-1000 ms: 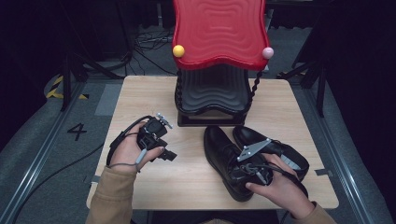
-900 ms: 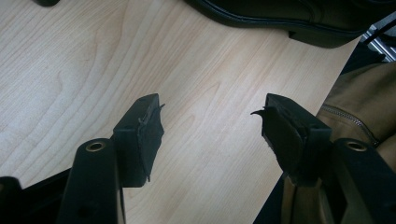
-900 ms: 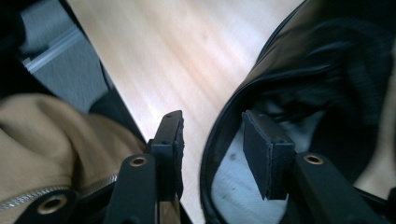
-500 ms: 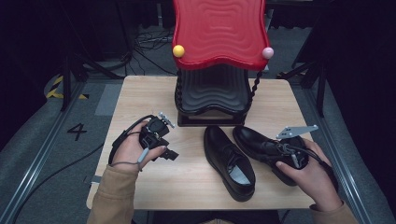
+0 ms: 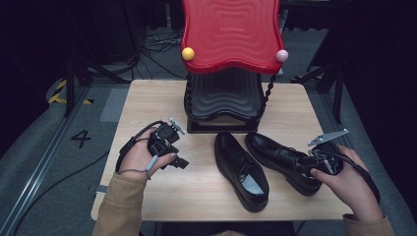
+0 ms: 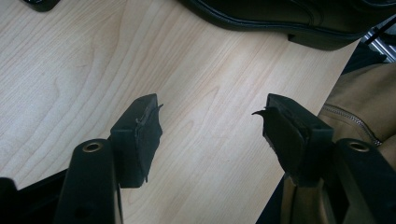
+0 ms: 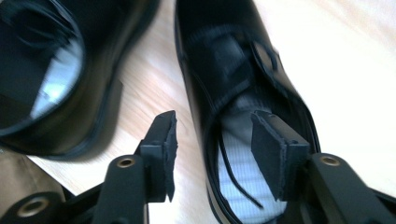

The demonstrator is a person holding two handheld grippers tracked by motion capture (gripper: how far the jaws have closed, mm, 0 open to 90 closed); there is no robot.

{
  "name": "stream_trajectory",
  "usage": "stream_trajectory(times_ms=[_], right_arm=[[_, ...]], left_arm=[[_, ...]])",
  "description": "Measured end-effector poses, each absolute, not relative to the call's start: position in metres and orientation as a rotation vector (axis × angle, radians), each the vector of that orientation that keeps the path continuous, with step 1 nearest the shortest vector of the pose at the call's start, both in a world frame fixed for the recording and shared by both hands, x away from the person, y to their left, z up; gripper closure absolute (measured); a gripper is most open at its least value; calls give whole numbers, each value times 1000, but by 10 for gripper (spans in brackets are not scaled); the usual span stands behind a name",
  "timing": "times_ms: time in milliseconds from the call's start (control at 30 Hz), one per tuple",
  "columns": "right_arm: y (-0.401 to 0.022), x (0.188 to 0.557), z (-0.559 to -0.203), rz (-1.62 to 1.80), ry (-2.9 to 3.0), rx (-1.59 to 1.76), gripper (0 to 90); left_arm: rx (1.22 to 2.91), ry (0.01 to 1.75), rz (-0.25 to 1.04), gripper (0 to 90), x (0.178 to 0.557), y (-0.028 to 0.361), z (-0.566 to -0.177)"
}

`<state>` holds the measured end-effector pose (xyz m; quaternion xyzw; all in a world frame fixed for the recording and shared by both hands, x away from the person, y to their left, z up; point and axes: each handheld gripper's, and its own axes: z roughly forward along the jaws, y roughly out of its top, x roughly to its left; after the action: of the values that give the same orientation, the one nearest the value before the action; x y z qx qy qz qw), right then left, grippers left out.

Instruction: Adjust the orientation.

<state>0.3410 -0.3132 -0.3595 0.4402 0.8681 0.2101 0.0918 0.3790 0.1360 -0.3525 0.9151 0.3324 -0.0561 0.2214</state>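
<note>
Two glossy black leather lace-up shoes on pale wood-grain table [image 5: 147,103]. Right shoe [image 5: 282,160], heel at right gripper [image 5: 314,164], rim between its just-widened jaws, unpinched. Left shoe [image 5: 241,169] alongside. Left gripper [image 5: 179,162] just opened, empty.

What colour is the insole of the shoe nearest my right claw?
Pale grey-white insole inside the black leather shoe; right gripper view shows it best.

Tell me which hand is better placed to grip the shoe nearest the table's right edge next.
The right. The right gripper sits at the heel of the right-hand shoe, jaws open astride its collar wall, having just been opening. The left gripper hangs open over bare table, with the other shoe in between.
</note>
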Motion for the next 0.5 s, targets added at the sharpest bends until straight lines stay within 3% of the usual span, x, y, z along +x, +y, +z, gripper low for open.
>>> stream_trajectory(times_ms=[333, 500], right_arm=[[-318, 354, -387, 486, 2664, 1345, 505], [-311, 359, -399, 452, 2727, 1309, 604]], left_arm=[[2528, 927, -156, 370, 379, 136, -353], [2535, 925, -159, 367, 379, 135, -354]])
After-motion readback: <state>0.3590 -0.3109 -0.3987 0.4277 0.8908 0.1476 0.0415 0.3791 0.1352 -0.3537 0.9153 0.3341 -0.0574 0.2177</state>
